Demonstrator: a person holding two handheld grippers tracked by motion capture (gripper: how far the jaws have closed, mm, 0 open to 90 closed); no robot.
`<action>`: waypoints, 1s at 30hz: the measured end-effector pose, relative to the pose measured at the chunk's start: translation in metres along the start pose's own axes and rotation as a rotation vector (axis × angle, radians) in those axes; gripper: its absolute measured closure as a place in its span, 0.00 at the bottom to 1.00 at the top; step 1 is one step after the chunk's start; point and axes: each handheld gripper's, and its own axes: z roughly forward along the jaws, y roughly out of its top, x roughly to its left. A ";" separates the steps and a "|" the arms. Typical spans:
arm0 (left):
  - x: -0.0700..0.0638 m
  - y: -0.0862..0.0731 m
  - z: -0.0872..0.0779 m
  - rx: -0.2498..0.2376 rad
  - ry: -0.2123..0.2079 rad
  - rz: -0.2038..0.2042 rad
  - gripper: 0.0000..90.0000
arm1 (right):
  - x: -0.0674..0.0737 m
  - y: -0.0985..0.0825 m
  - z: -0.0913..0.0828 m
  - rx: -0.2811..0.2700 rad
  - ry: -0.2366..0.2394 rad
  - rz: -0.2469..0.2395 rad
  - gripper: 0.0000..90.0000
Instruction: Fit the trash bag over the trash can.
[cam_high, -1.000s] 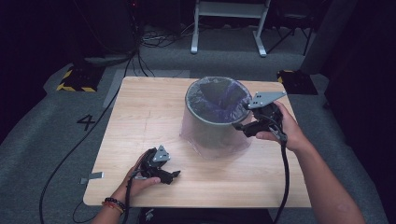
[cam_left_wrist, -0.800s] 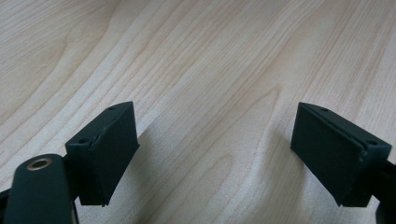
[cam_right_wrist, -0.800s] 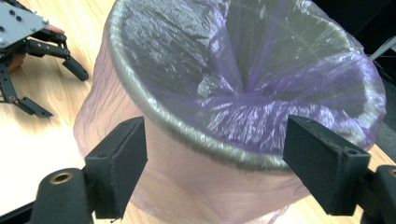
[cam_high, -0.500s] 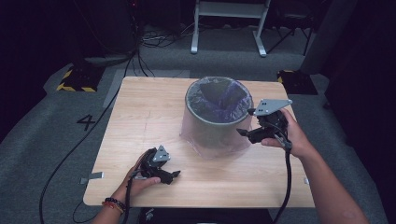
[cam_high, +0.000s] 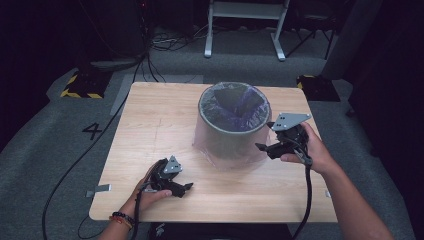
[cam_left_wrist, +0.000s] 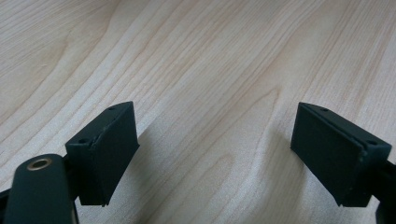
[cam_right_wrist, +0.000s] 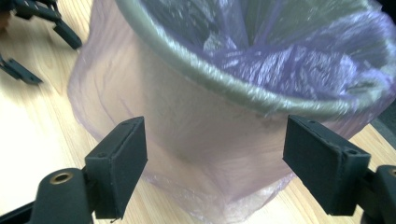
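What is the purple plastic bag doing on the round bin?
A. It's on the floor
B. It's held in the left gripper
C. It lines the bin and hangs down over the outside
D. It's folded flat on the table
C: the thin purple plastic bag lines the round grey bin and drapes over its rim down to the light wooden table.

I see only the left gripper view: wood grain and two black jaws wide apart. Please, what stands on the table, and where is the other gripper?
Observer: A grey bin stands past mid-table, lined with a purple bag folded over its rim.
Operator: Is the right gripper holding it?
Observer: No. The right gripper is beside the bin, jaws open, with nothing between them in the right gripper view.
Operator: And where is my gripper on the table?
Observer: The left gripper sits low near the front edge of the table, apart from the bin.
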 end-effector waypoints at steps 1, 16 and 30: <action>0.000 0.000 0.000 0.001 0.000 0.001 0.16 | 0.000 -0.001 0.001 0.005 -0.002 -0.002 0.24; 0.000 0.000 0.000 0.001 0.000 0.002 0.16 | 0.008 -0.019 0.018 0.069 -0.035 -0.015 0.25; 0.000 0.000 0.000 0.001 0.000 0.001 0.16 | 0.012 -0.038 0.036 0.129 -0.044 -0.005 0.26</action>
